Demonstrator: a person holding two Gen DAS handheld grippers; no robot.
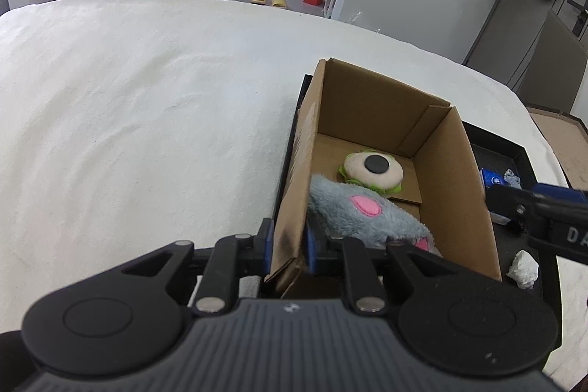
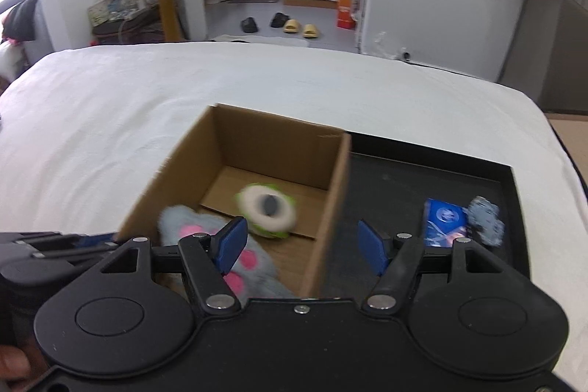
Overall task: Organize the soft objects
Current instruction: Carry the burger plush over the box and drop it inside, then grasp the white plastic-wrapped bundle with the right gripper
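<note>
Two soft toys lie inside an open cardboard box point(image 1: 371, 98), which stands at the left end of a black tray point(image 2: 422, 179) on a white bed point(image 1: 147, 105).

Largest of the toys is a grey plush point(image 1: 367, 215) with pink patches, sprawled against the box's near-left corner. Beyond it on the box floor, touching or nearly so, sits a smaller round green plush eye point(image 1: 371, 169) with a cream face and dark pupil.

On the tray to the right of the box lie a blue packet point(image 2: 444, 219), a small grey-blue fuzzy piece point(image 2: 485, 219) touching its far corner, and a crumpled white tissue point(image 1: 523, 269) nearer the camera.

At the box's near-left corner the left gripper point(image 1: 288, 241) has its jaws clenched on the cardboard wall, one blue pad outside and one inside. Over the box's right wall the right gripper point(image 2: 303, 245) hangs with jaws spread apart and nothing clamped in them; its left pad is over the grey plush, its right pad over the tray.
</note>
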